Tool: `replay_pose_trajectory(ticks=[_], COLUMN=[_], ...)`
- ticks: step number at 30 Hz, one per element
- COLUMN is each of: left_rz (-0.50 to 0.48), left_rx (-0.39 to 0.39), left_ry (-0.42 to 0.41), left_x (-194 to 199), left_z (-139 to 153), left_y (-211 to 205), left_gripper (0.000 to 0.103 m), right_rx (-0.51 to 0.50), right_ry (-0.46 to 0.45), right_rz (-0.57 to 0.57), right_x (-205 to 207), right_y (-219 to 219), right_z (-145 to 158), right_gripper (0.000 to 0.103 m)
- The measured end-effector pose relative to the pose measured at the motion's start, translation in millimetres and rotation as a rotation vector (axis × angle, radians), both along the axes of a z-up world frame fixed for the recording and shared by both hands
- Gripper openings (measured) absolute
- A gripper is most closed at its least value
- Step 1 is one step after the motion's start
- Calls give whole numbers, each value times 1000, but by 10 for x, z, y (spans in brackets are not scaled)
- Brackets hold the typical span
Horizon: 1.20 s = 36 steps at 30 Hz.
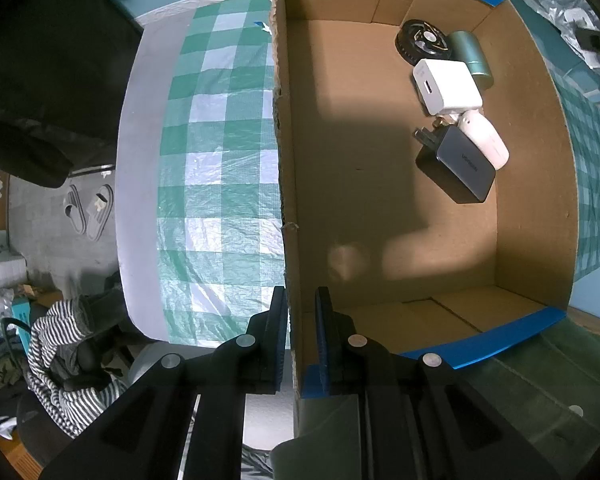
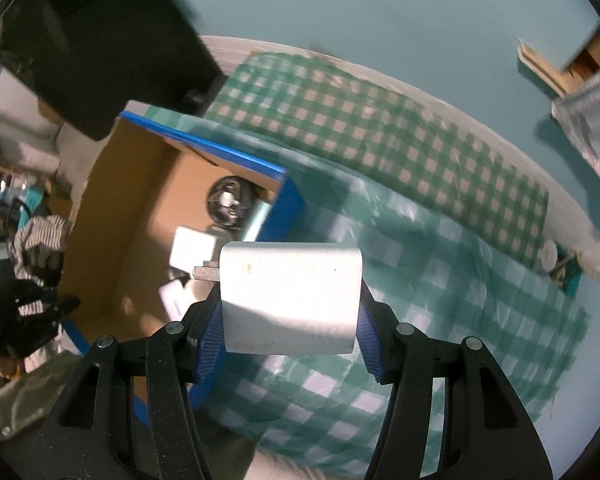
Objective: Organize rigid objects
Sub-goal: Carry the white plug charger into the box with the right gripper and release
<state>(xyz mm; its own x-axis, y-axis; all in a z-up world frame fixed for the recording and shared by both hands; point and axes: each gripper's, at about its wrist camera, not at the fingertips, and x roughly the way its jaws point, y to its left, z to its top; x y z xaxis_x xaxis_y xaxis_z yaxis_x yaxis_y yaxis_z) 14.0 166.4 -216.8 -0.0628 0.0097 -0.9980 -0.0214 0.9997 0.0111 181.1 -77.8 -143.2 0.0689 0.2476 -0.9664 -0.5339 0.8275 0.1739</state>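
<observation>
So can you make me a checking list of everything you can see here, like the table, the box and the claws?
Surface: table under a green checked cloth.
Job's things: cardboard box holding a white charger, dark charger, black round item, green cylinder and white oblong item.
Clutter: silver bag.
Claws: left claw pinches the box wall; right claw grips a white plug block.
Cables: nothing seen.
Surroundings: slippers, striped clothing.

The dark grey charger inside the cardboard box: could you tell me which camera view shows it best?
The left wrist view: the dark grey charger lies unobstructed on the cardboard box floor, prongs and printed face visible. In the right wrist view I cannot make it out; the held white adapter blocks that area.
</observation>
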Motion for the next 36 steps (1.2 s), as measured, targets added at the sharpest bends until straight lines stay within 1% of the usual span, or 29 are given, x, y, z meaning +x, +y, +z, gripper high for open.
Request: replay_pose_trajectory(ticks=[3, 7, 17, 24, 30, 36], left_rz=[2, 1, 3, 10, 11, 11], left_rx=[-1, -2, 0, -3, -3, -1], left_ry=[0, -1, 1, -2, 0, 0], left_x=[-5, -3, -6, 0, -1, -13], left_z=[-4, -5, -2, -3, -6, -4], left_y=[8, 5, 6, 16, 20, 32], left_gripper=[13, 13, 13, 13, 13, 13], right_rx=[3, -4, -76, -122, -175, -184], right_ry=[-11, -16, -18, 4, 27, 24], right_rz=[54, 119, 308, 417, 462, 473], right_x=[-51, -121, -343, -465, -541, -571], right_y=[172, 347, 828, 981, 1029, 1054], right_z=[70, 77, -143, -346, -522, -547], right_gripper=[58, 58, 58, 58, 58, 58])
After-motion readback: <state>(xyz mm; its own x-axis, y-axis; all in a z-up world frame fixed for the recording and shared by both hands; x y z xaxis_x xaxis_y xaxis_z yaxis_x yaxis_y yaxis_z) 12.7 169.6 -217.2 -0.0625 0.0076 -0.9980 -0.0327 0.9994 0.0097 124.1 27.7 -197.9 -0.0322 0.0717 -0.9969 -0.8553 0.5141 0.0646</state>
